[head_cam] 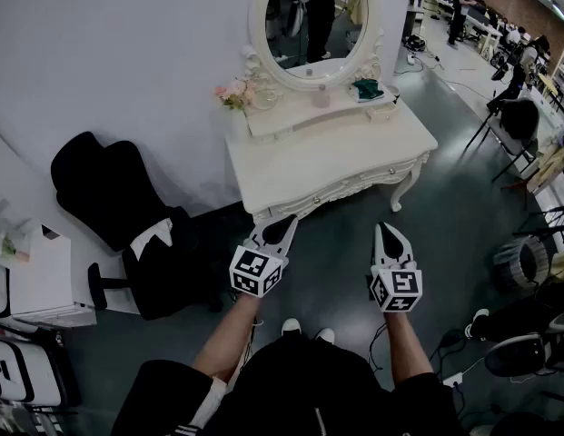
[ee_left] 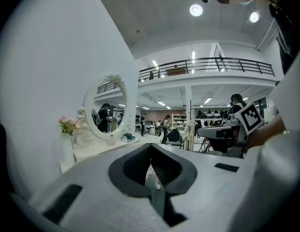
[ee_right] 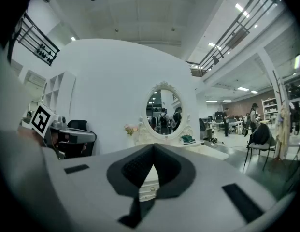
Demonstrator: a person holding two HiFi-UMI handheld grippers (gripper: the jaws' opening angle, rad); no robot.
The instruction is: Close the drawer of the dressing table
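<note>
Floor [head_cam: 350, 243] open btw table [head_cam: 327, 157] edge, R tongs [head_cam: 390, 229]; L tongs [head_cam: 287, 222] nearer.

The oval mirror [head_cam: 313, 21] is standing at the back of the dressing table [head_cam: 336, 153], flowers [head_cam: 234, 92] sitting on its rear left; an office chair [head_cam: 127, 212] is standing on the floor [head_cam: 341, 257] left of it.

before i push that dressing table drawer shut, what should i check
1. Left gripper jaws together, nothing held: ok.
2. Right gripper jaws together, nothing held: ok.
3. Dressing table ahead of both grippers: ok.
4. How far the drawer stands out: cannot tell.
5. Right gripper touching the table front: not ok, floor shows between them.
6. Black chair out of the path: ok, it stands off to the left.
</note>
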